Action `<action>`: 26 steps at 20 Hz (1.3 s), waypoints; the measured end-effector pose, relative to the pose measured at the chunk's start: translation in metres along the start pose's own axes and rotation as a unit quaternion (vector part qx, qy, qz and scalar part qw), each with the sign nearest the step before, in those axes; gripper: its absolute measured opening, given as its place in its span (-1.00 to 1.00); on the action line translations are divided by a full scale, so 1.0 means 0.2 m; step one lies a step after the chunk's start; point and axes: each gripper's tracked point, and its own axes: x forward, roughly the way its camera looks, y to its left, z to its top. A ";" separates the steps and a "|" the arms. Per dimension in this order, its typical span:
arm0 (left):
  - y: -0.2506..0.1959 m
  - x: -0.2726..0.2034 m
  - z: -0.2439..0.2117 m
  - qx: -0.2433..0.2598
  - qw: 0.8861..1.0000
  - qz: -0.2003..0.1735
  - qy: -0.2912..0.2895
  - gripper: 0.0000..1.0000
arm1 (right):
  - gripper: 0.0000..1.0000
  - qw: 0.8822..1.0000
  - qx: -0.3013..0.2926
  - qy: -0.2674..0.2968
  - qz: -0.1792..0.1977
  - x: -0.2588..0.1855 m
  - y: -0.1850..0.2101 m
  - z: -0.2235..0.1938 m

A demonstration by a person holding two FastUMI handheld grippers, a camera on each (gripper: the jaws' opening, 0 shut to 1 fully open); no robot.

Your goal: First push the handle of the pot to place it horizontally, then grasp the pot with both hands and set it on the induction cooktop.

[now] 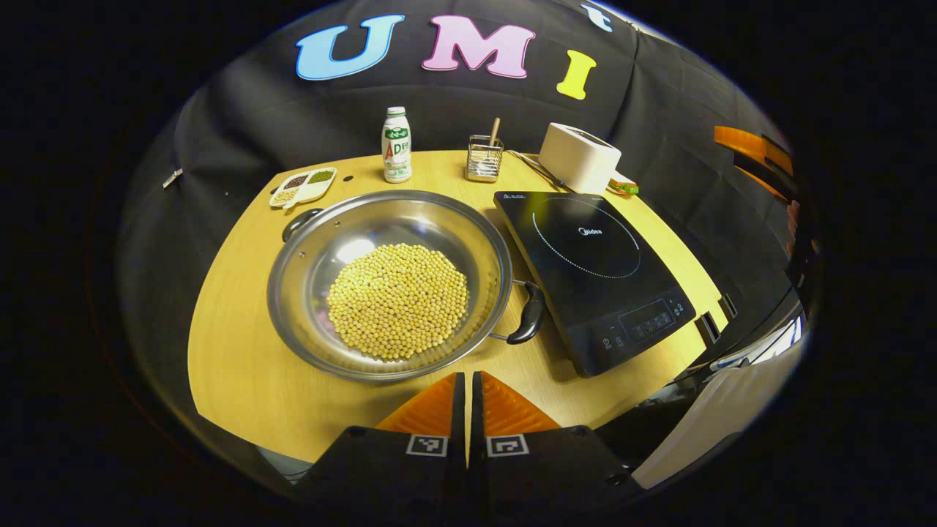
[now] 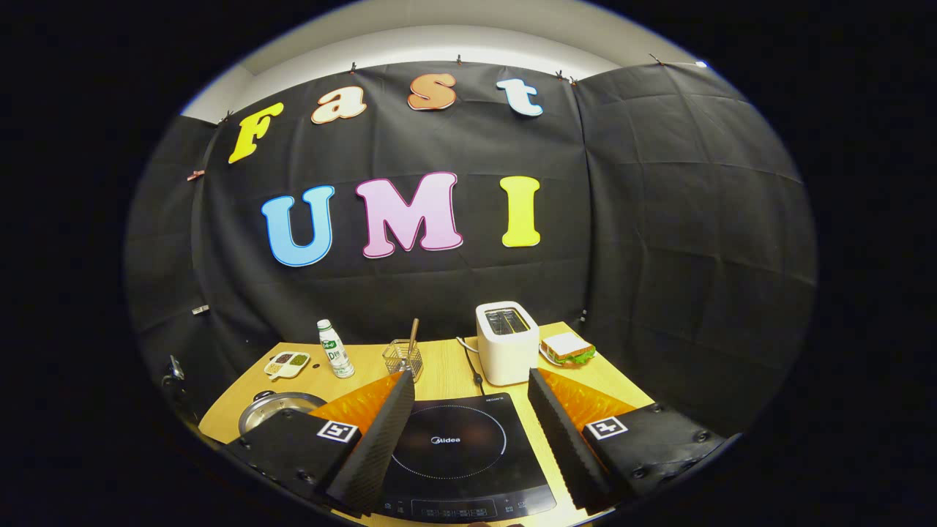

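Left tongs (image 1: 468, 399) closed, empty | right tongs (image 2: 468, 399) agape over cooktop (image 2: 457, 457) | pot (image 1: 388, 282) beside.

left gripper (image 1: 468, 380): two wedge-shaped fingers with ribbed inner faces, on matte black blocks.
left markers (image 1: 427, 445): a square black-and-white tag on each block, behind the fingers.
right gripper (image 2: 468, 388): ribbed fingers with finely textured edges, on black blocks with small round screws.
right markers (image 2: 337, 430): one square black-and-white tag on each block.
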 end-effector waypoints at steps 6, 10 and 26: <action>-0.07 0.18 -0.02 0.029 0.999 0.008 0.039 -0.90 | 0.97 1.000 0.003 0.008 0.005 0.09 -0.10 -0.01; -0.13 0.27 0.00 0.038 0.998 0.007 0.055 -0.90 | 0.97 1.000 -0.001 0.013 0.012 0.13 -0.13 -0.02; -0.24 0.47 0.17 0.060 0.996 0.011 0.072 -0.90 | 0.97 0.999 0.003 0.034 0.000 0.21 -0.34 -0.07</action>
